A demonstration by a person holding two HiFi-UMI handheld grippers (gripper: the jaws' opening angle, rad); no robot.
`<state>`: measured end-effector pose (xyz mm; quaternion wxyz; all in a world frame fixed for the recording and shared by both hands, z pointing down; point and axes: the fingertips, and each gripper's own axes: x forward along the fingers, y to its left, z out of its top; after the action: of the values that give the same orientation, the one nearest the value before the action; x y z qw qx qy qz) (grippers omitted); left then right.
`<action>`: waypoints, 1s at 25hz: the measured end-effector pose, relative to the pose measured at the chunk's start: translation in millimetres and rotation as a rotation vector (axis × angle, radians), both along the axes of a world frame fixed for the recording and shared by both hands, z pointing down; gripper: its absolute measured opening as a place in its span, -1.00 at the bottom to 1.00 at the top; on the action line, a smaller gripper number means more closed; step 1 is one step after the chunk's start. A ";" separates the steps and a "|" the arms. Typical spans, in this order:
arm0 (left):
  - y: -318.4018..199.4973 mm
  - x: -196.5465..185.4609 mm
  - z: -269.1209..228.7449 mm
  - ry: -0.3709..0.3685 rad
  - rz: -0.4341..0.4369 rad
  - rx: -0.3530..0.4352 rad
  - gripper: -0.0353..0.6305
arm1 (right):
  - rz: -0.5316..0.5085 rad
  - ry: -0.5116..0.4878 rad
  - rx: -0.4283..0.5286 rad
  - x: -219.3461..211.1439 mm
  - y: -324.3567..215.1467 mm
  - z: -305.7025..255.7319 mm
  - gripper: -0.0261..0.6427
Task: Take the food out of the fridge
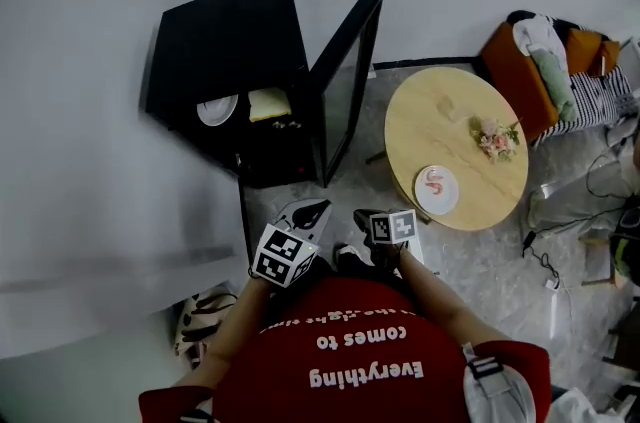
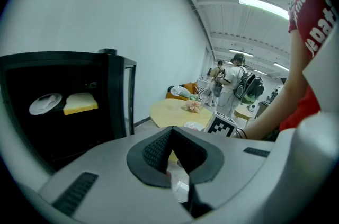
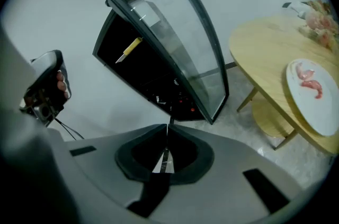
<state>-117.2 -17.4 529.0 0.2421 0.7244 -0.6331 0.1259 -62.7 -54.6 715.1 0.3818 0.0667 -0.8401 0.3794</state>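
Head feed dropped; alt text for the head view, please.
A black mini fridge stands open, a white plate and a yellow food block inside. The left gripper and right gripper, both shut, hover before it.

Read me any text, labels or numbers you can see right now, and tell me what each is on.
"Everything comes to": white print on the person's red shirt, upside down in the head view; a further line is creased, unreadable.
Shirt letters in the left gripper view: cut off, unreadable.
Left marker cube and right marker cube: square patterns only, no words.
Fridge: no label readable.
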 end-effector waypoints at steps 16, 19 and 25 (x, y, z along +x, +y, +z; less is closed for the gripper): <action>88.9 -95.9 -3.5 0.017 -0.371 0.010 -0.88 | -0.275 -0.299 -0.146 -162.8 79.4 -60.1 -0.87; 97.1 -108.2 -3.9 0.021 -0.400 0.015 -0.88 | -0.228 -0.348 -0.190 -195.5 80.6 -74.9 -0.87; 109.5 -129.9 -5.9 0.020 -0.434 0.025 -0.88 | -0.120 -0.461 -0.297 -264.7 81.9 -108.4 -0.85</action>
<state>-247.1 92.1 523.1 0.2609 0.5751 -0.7734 0.0557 -327.4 27.3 606.7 0.2083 -0.1278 -0.8425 0.4802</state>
